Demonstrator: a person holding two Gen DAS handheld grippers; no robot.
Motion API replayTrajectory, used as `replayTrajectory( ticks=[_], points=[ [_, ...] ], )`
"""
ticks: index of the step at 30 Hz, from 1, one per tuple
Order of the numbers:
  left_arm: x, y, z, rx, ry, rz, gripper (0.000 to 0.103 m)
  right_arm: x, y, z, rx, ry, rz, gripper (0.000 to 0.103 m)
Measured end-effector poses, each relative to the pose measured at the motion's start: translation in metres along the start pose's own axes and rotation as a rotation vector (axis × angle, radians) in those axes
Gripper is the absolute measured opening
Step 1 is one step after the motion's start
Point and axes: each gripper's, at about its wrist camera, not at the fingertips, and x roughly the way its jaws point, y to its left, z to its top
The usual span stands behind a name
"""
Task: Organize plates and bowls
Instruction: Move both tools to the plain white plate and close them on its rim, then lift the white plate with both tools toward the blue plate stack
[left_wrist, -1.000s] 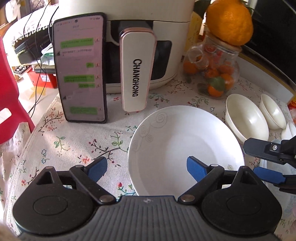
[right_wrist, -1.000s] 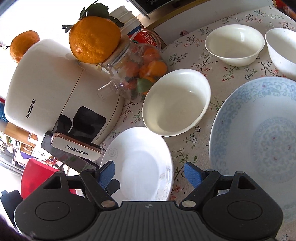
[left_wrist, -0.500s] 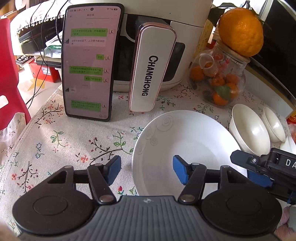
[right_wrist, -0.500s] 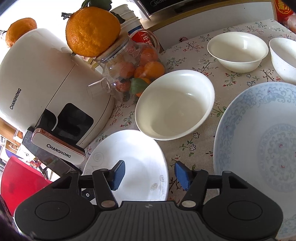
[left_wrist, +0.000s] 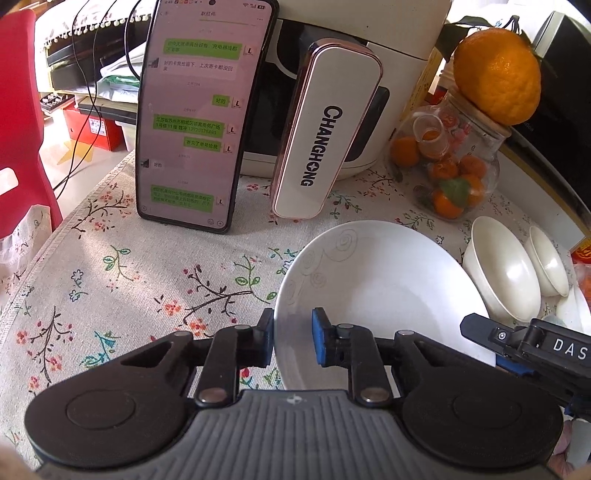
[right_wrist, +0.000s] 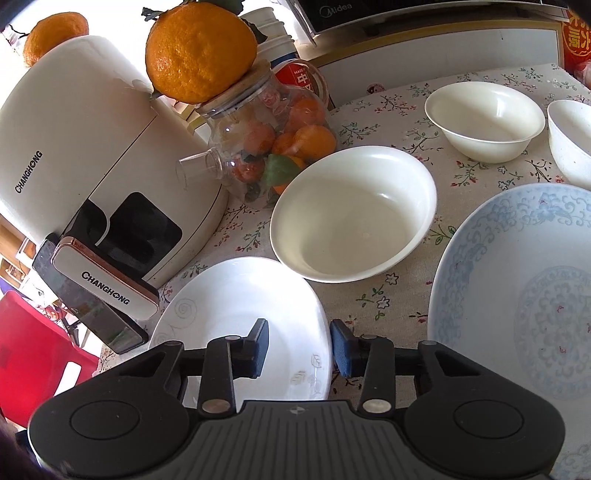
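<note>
A white plate with swirl marks (left_wrist: 384, 291) lies on the floral tablecloth; it also shows in the right wrist view (right_wrist: 243, 317). My left gripper (left_wrist: 292, 338) straddles its left rim, jaws narrowed with a small gap around the edge. My right gripper (right_wrist: 300, 347) straddles its right rim, jaws partly closed but still apart. A large white bowl (right_wrist: 354, 214) sits just beyond the plate. A smaller white bowl (right_wrist: 484, 118) and another bowl (right_wrist: 570, 140) stand farther back. A big blue-patterned plate (right_wrist: 517, 302) lies at the right.
A white Changhong appliance (left_wrist: 332, 96) stands behind the plate, with a phone (left_wrist: 199, 110) leaning on it. A glass jar of oranges (left_wrist: 447, 166) with an orange (left_wrist: 496, 74) on top stands to its right. A red chair (left_wrist: 22, 118) is off the table's left edge.
Both grippers have moved in onto the white plate's opposite rims, and both pairs of jaws have narrowed from wide open to a small gap.
</note>
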Motion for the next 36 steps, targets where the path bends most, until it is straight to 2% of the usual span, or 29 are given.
replayTrajectory(
  ticks=[9,18,36],
  points=[
    [-0.008,0.0,-0.002,0.013,-0.031,0.01,0.018,-0.001,-0.003,0.001,0.016,0.017,0.018,0.029],
    [-0.021,0.002,0.003,-0.019,-0.063,-0.001,0.018,-0.013,0.003,0.001,-0.002,0.003,0.062,0.028],
    [-0.053,-0.015,0.006,-0.038,-0.152,-0.087,0.018,-0.05,-0.003,0.01,0.02,-0.068,0.133,0.028]
  ],
)
